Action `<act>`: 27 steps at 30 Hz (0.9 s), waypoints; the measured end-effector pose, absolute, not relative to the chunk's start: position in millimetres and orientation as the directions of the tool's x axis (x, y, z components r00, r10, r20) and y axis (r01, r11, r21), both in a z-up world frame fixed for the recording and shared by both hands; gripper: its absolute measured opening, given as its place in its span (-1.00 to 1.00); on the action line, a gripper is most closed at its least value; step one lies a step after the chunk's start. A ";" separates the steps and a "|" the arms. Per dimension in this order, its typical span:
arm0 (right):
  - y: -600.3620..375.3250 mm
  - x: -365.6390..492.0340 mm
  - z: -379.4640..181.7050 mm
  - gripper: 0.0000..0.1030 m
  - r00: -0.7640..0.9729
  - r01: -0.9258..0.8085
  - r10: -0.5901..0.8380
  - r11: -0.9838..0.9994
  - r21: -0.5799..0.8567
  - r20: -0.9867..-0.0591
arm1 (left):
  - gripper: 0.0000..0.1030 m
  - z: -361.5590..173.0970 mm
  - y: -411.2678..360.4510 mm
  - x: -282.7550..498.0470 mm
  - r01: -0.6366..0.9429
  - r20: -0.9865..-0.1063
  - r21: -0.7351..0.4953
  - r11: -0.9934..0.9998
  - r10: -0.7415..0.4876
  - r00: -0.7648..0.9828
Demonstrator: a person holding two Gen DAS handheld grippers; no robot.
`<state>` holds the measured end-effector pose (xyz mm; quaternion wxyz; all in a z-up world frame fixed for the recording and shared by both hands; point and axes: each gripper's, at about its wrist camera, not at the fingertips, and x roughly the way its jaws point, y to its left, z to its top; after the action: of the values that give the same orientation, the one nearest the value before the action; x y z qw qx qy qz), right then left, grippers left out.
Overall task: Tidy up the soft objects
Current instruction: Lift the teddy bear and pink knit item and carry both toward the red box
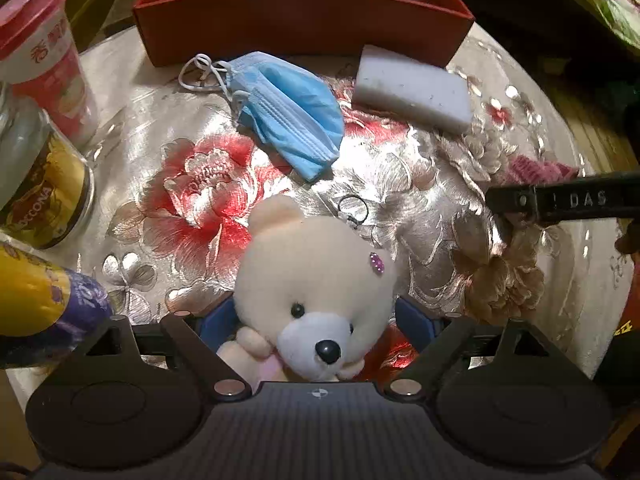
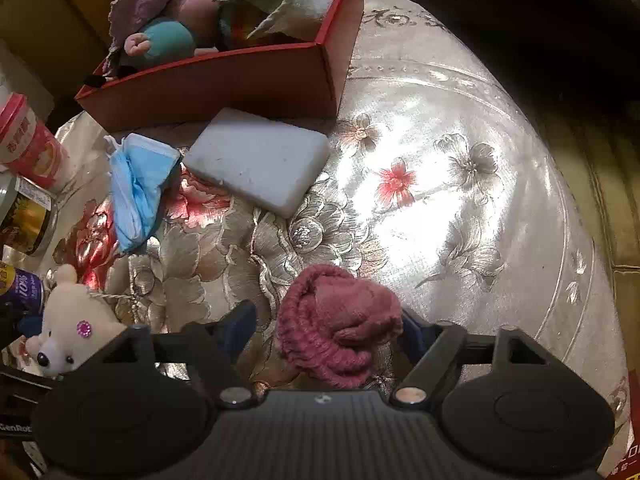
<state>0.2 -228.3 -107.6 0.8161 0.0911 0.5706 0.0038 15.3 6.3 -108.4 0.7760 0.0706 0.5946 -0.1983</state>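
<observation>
A cream teddy bear (image 1: 312, 280) with a purple gem lies between the blue pads of my left gripper (image 1: 316, 320), whose jaws stand wide on either side of it. The bear also shows in the right wrist view (image 2: 68, 328). A pink knitted piece (image 2: 336, 320) lies between the fingers of my right gripper (image 2: 328, 328), which is open around it. A blue face mask (image 1: 288, 112) and a white sponge block (image 1: 412, 88) lie on the flowered tablecloth (image 2: 440, 200) before a red box (image 1: 300, 20) that holds several soft toys (image 2: 168, 20).
Along the left edge stand a red-lidded cup (image 1: 44, 52), a glass jar (image 1: 44, 184) and a yellow and purple can (image 1: 44, 300). The right gripper's black arm (image 1: 568, 200) reaches in from the right in the left wrist view. A small metal ring (image 1: 354, 208) lies behind the bear.
</observation>
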 end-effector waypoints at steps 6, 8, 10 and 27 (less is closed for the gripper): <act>-227.0 -5.6 -98.4 0.05 0.366 0.084 0.140 0.980 0.183 -0.920 | 0.65 -92.5 18.3 16.6 0.357 -0.932 -0.162 0.920 -0.262 0.250; -227.6 -4.1 -97.3 0.05 0.372 0.093 0.139 0.978 0.185 -0.918 | 0.65 -92.4 19.7 17.7 0.352 -0.933 -0.164 0.922 -0.261 0.249; -225.9 -3.5 -99.3 0.05 0.363 0.088 0.129 0.981 0.172 -0.923 | 0.65 -97.1 19.1 18.1 0.349 -0.939 -0.147 0.925 -0.241 0.245; -215.6 -8.4 -97.3 -0.76 0.366 0.028 0.158 0.983 0.180 -0.917 | 0.09 -101.1 3.8 16.4 0.369 -0.945 -0.144 0.918 -0.238 0.223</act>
<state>-8.4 -215.6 -97.3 0.8223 0.0827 0.5616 0.0393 16.4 3.8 -101.1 0.7801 0.0553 0.5920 -0.1947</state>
